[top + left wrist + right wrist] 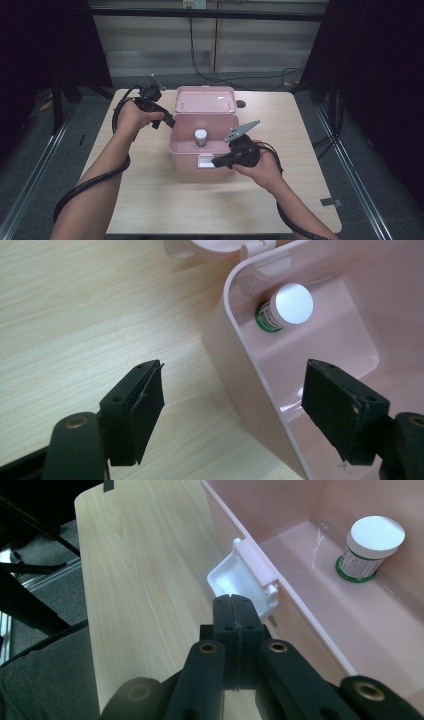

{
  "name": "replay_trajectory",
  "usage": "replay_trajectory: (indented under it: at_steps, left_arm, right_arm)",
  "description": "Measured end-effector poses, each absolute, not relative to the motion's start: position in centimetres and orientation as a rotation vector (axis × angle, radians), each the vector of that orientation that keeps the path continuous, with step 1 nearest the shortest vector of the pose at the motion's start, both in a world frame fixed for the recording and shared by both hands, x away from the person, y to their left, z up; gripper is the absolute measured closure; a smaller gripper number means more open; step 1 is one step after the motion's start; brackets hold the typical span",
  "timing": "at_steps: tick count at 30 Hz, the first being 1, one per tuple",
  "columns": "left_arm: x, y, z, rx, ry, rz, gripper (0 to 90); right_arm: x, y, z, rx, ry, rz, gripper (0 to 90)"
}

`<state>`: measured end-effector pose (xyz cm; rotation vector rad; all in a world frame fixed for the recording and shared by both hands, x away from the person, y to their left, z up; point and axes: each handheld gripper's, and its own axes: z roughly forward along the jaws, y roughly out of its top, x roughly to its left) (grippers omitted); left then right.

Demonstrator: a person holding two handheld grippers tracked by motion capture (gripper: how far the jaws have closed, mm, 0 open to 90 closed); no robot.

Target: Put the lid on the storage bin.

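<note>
Storage box: pink plastic box [186, 150] at the centre of the high view, standing on the counter [150, 200]; its hinged lid [205, 99] is thrown back towards the upper part of the frame.
Bottle: small bottle with a white cap and green-banded label [200, 137], upright on the box floor near the middle; in the left gripper view it sits at upper right [285, 307], close to the box corner by the hinge.
Latch: white clasp [245, 577] on the box's front wall, at the centre of the right gripper view.
Left tongs: [232, 412] jaws spread wide, nothing gripped; they straddle the box's side wall, one jaw over the counter at lower left, the other over the box interior at lower right.
Right tongs: [233, 612] jaws pressed together with nothing between them; their tips lie just beside the latch, and contact cannot be told.
Hands: in the high view, the left hand [131, 117] is at the box's left side, the right hand [260, 167] at its lower right corner.
</note>
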<state>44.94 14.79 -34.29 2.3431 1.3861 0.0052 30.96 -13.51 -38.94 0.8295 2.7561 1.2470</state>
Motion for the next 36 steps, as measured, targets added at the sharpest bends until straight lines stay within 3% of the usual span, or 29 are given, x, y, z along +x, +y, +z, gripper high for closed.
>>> replay_trajectory:
  at_steps: [22,36]
  left_arm:
    - [45.4,15.5,-34.7,2.340,1.404,-0.005,24.8]
    - [47.6,14.7,-34.4,2.318,1.422,-0.012,25.6]
  right_arm:
    - [31.9,-10.9,-39.4,0.687,2.783,1.112,90.0]
    - [31.8,-10.7,-39.6,0.580,2.767,1.068,90.0]
